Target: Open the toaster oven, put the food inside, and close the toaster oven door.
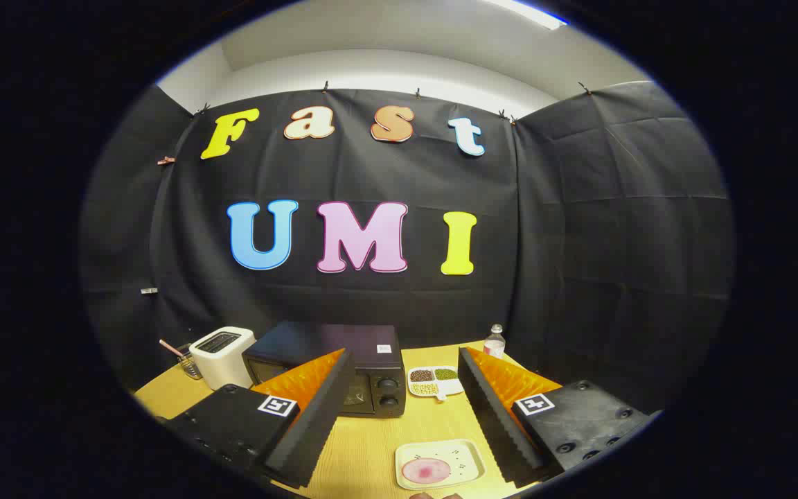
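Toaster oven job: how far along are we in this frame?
Done: nothing yet. The toaster oven door looks closed, and the food lies on its tray on the table, between the fingers and nearer than the oven. In hand: nothing; the gripper is open, fingers spread wide, holding nothing. Left: open the door, load the food, close the door.

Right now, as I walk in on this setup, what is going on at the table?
A person's hand-held gripper hangs above the yellow wooden table, its fingers spread wide and holding nothing. Beyond the fingers sits the black toaster oven, its door shut. Between the fingers, nearer the camera, a small pale tray carries a round pink slice of food. A white pop-up toaster, a divided white dish of beans and a small clear bottle stand around the oven. Nothing has been started yet.
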Demonstrator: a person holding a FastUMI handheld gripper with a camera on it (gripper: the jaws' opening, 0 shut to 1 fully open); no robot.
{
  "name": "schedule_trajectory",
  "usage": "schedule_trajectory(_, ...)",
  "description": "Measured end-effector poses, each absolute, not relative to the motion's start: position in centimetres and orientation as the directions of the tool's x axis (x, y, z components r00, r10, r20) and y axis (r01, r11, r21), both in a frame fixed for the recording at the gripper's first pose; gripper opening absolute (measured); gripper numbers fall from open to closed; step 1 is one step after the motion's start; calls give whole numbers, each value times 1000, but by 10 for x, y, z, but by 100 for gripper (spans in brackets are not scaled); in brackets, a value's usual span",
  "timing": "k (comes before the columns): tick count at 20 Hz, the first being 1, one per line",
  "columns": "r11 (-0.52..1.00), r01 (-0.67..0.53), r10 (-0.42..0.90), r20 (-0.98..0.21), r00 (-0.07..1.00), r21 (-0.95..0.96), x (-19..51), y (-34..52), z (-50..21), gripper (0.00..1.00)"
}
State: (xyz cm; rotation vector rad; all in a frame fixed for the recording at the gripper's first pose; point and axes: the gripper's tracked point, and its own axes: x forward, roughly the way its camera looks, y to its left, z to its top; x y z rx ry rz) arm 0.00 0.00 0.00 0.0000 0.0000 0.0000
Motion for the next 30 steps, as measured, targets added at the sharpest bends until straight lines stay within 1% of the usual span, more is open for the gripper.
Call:
schedule_trajectory(15, 999, -51, 51, -18, 999, -3, 2, 34, -6, 98)
schedule_trajectory(23, 995, -101, 101, -35, 994, 3, 43, 86, -18, 99)
schedule_trajectory(27, 993, -114, 114, -57, 992, 12, 77, 116, -30, 99)
schedule_trajectory(30, 993, -118, 121, -95, 988, 27, 107, 140, -48, 99)
